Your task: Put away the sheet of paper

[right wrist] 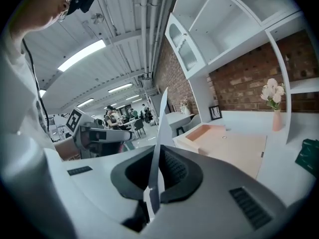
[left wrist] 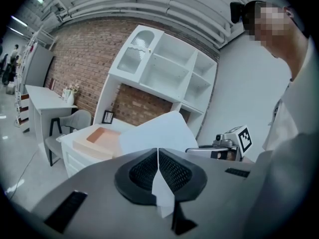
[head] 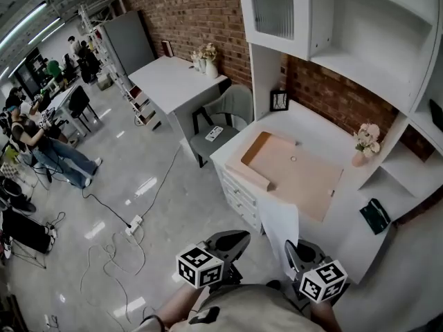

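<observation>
Now, in the head view, the sheet of paper (head: 279,221) is up in the air between the left gripper (head: 239,241) and the right gripper (head: 292,251), near the white desk (head: 325,126). In the left gripper view, the jaws are squeezed on a bit of the paper. In the right gripper view, the jaws pinch its edge too. I think this is the carrying step. Next, the paper likely goes over the flat tan box (head: 297,175) and gets laid down gently.
</observation>
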`<state>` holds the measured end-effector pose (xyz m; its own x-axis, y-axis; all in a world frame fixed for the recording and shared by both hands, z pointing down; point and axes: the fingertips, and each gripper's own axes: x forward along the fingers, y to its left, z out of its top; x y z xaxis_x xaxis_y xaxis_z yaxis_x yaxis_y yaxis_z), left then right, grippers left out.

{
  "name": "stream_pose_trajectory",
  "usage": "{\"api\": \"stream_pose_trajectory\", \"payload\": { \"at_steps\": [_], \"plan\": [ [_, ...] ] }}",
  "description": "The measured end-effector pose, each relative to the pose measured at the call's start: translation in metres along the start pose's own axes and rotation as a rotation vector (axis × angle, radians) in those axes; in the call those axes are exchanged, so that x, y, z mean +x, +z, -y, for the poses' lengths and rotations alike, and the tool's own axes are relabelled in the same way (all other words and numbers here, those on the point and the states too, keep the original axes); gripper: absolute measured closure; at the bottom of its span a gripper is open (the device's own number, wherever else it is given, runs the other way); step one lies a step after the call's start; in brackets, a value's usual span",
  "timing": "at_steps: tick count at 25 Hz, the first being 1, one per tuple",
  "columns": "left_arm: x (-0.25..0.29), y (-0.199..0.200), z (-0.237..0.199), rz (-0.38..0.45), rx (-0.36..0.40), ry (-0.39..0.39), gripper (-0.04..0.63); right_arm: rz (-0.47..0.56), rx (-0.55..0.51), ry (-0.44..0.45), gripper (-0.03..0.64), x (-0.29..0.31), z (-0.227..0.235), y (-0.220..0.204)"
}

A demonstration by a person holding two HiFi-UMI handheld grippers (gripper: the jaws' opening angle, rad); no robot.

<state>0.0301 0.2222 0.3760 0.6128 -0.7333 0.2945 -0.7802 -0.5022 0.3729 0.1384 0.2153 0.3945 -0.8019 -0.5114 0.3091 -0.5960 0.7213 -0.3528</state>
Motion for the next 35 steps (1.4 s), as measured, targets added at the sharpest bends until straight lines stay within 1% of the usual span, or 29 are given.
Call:
{"api": "stream_pose_trajectory", "payload": {
  "at_steps": [2,4,7,9,11,13,15,19,22,26,29,31,33,35],
  "plan": [
    [-0.001,0.004,-0.001,0.029,-0.009,0.048,0.574,-0.015,-0.025,0.034,0.589,0.003,0.003,0.005],
    [-0.003,0.007,-0.004,0.059,-0.018,0.116,0.575,-0.021,-0.050,0.067,0.591,0.005,0.007,0.009],
    [-0.013,0.013,-0.016,0.125,0.002,0.272,0.581,-0.014,-0.098,0.121,0.591,0.012,0.012,0.019],
    [-0.019,0.016,-0.019,0.163,0.021,0.354,0.581,-0.012,-0.125,0.148,0.591,0.013,0.015,0.023],
    [-0.020,0.015,-0.019,0.177,0.015,0.402,0.581,-0.012,-0.135,0.171,0.591,0.012,0.020,0.026],
    [-0.015,0.013,-0.016,0.179,-0.001,0.422,0.581,-0.016,-0.131,0.182,0.591,0.009,0.029,0.026],
    [-0.006,0.011,-0.008,0.174,-0.008,0.415,0.581,-0.023,-0.114,0.175,0.590,0.006,0.041,0.023],
    [0.015,0.015,0.007,0.173,0.006,0.330,0.580,-0.015,-0.084,0.159,0.591,0.002,0.058,0.022],
    [0.027,0.021,0.011,0.176,0.020,0.287,0.580,-0.011,-0.063,0.153,0.591,-0.002,0.066,0.021],
    [0.043,0.023,0.014,0.171,0.020,0.219,0.580,0.000,-0.051,0.113,0.591,-0.010,0.078,0.020],
    [0.051,0.035,0.008,0.182,0.031,0.167,0.580,0.021,-0.047,0.061,0.591,-0.010,0.086,0.029],
    [0.056,0.046,0.001,0.181,0.052,0.139,0.580,0.032,-0.021,0.028,0.591,-0.011,0.089,0.034],
    [0.061,0.057,-0.011,0.183,0.068,0.123,0.580,0.023,0.008,0.005,0.591,-0.008,0.092,0.036],
    [0.061,0.063,-0.026,0.184,0.069,0.123,0.580,-0.003,0.019,-0.015,0.591,-0.003,0.091,0.033]
  ]
}}
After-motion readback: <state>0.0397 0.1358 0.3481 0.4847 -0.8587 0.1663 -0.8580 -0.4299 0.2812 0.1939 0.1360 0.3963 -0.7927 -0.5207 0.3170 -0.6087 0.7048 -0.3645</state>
